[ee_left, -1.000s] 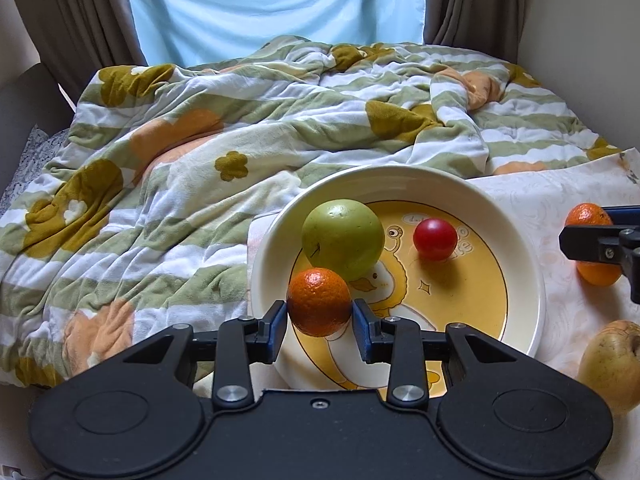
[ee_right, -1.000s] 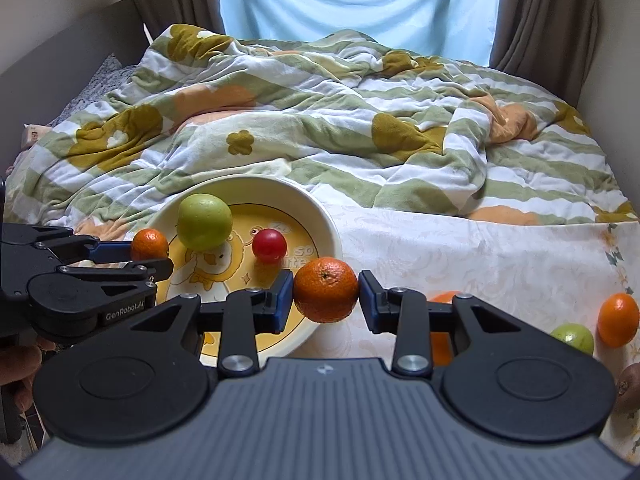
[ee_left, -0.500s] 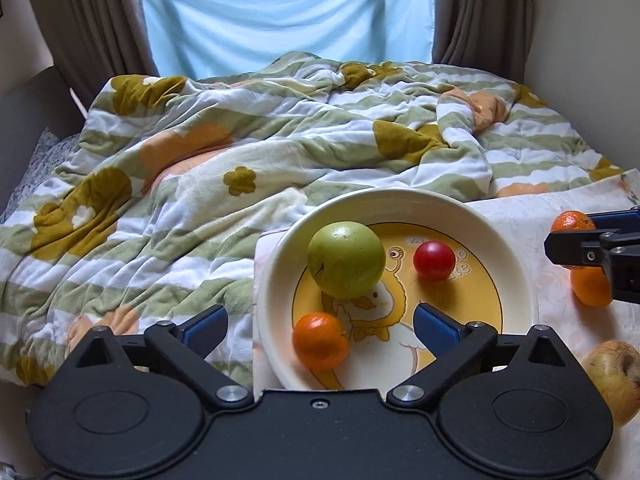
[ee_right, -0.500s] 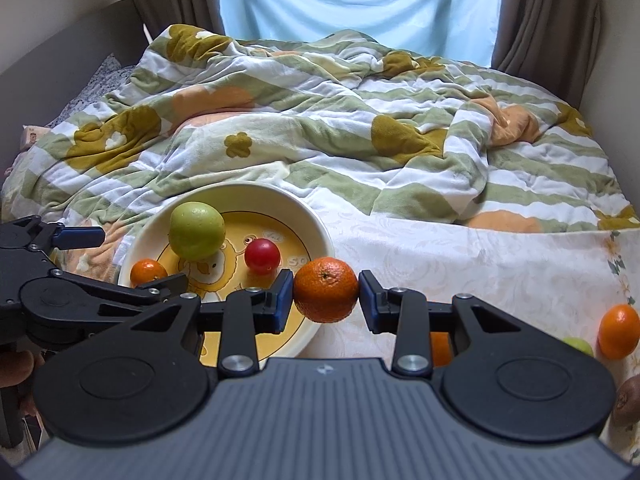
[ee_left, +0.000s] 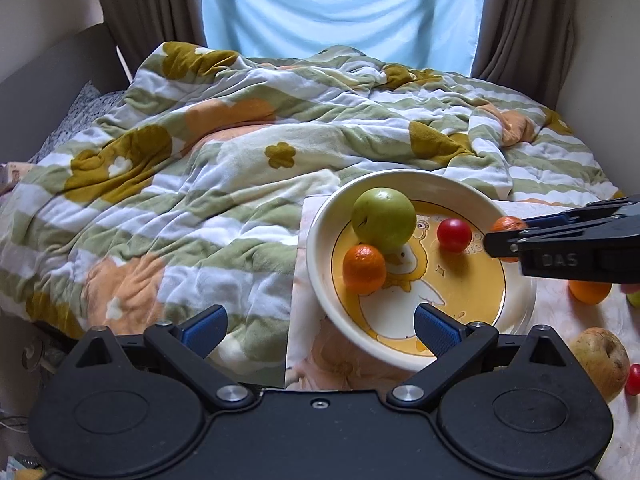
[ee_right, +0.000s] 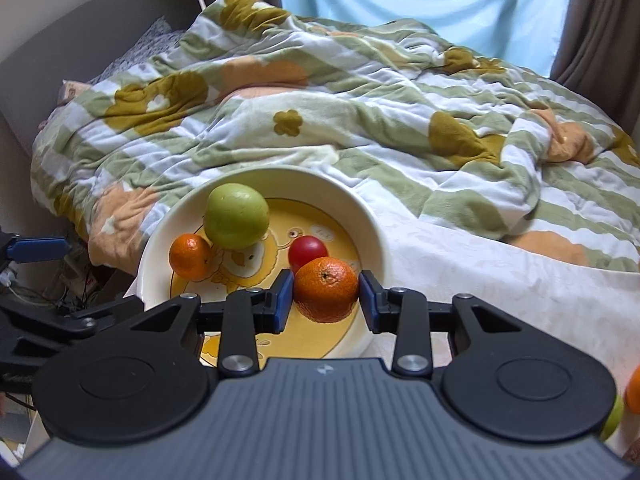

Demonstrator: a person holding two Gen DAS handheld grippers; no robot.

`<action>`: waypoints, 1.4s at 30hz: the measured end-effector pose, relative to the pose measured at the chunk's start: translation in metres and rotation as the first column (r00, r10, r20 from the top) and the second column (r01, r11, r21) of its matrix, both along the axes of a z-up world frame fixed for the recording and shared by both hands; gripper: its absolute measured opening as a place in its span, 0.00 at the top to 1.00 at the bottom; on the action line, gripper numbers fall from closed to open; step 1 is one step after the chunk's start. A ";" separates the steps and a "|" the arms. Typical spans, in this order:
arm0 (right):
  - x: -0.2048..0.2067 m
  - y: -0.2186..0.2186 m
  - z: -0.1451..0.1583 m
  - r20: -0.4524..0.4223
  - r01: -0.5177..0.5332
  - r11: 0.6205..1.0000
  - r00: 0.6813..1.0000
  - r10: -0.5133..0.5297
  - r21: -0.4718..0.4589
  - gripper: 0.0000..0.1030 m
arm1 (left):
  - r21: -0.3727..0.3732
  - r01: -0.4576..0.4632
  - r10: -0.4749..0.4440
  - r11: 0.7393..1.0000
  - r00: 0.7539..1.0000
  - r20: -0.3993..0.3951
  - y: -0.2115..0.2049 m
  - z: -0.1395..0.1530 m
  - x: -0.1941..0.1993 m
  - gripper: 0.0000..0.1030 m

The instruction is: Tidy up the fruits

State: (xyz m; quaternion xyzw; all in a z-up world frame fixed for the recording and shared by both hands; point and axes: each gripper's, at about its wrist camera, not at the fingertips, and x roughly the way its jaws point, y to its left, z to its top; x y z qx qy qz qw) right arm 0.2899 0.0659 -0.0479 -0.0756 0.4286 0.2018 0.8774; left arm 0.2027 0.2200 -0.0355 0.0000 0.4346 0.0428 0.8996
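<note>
A bed beneath a curtained window (ee_left: 340, 8), covered by a rumpled quilt (ee_left: 200, 184) in green and white stripes with orange and olive flowers; a pale cloth (ee_right: 500, 292) lies over its near right part. On the cloth's left end stands a cream bowl (ee_left: 316, 248) with a yellow cartoon base. Inside the bowl: a green apple (ee_left: 383, 219) at the far left, a mandarin (ee_left: 364, 269) touching its near side, and a small red fruit (ee_left: 453, 235) to the right, apart from both.

Left tongs (ee_left: 320, 326): spread wide and empty, hanging over the bowl's near rim with the left pad above the quilt.

Right tongs (ee_right: 326, 300): closed on a second mandarin (ee_right: 326, 289), both blue pads pressing its sides, held above the bowl's near right interior, just in front of the red fruit. In the left wrist view these tongs enter from the right edge, over the bowl's right rim.

Outside the bowl, on the cloth to the right: an orange fruit (ee_left: 590, 291), partly hidden behind the right tongs, and a yellow-brown apple (ee_left: 600, 360) nearer the camera.
</note>
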 end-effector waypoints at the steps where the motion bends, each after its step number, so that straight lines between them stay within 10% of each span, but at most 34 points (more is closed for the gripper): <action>1: 0.001 0.003 -0.003 -0.002 -0.008 1.000 1.000 0.008 -0.002 0.51 | -0.004 -0.003 0.003 1.000 1.000 0.001 0.001 0.000 -0.003 0.01; 10: 0.000 0.018 -0.020 -0.017 -0.049 0.999 0.999 0.048 -0.025 0.49 | -0.015 -0.018 0.018 1.000 1.000 0.006 0.007 0.002 -0.018 0.01; 16: -0.013 0.016 -0.005 0.081 -0.038 0.999 0.996 0.038 -0.007 0.00 | -0.003 -0.013 0.013 1.000 1.000 0.025 0.008 0.008 -0.027 0.01; 42: -0.110 -0.041 0.063 0.157 0.087 0.996 0.983 -0.091 0.030 0.00 | 0.022 0.048 -0.051 0.999 0.988 0.149 -0.033 0.066 -0.107 0.01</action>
